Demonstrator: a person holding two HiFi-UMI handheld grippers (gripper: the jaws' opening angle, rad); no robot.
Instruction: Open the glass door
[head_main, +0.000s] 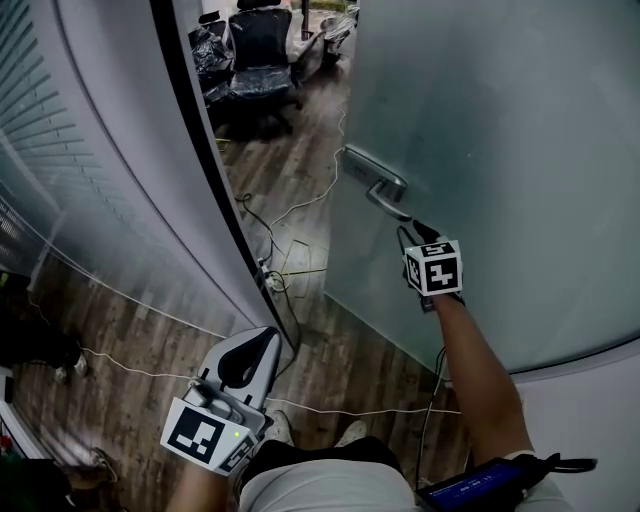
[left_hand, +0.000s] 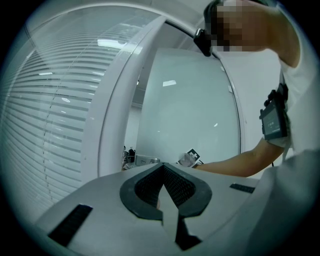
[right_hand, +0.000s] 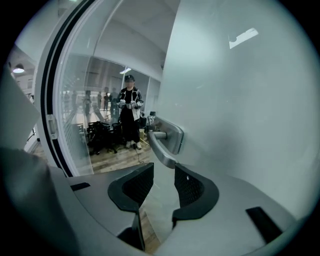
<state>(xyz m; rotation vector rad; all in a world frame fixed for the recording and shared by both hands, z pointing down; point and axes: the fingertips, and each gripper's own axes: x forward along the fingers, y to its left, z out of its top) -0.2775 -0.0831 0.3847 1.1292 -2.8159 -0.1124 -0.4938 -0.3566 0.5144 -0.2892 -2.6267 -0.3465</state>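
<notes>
The frosted glass door (head_main: 500, 150) stands ajar, its edge away from the dark frame (head_main: 205, 160). A metal lever handle (head_main: 378, 188) sits on a plate near the door's edge. My right gripper (head_main: 412, 228) is just below and in front of the lever's free end. In the right gripper view the handle (right_hand: 162, 150) ends right at the tips of the right gripper (right_hand: 164, 172), whose jaws are open and touch nothing. My left gripper (head_main: 245, 360) hangs low at the left, away from the door. In its own view the left gripper (left_hand: 163, 167) has its pads meeting, with nothing in them.
Through the gap I see black office chairs (head_main: 260, 50) and cables (head_main: 290, 215) on a wooden floor. A curved glass wall with blinds (head_main: 60, 180) runs along the left. A person (right_hand: 130, 112) stands far off in the room beyond.
</notes>
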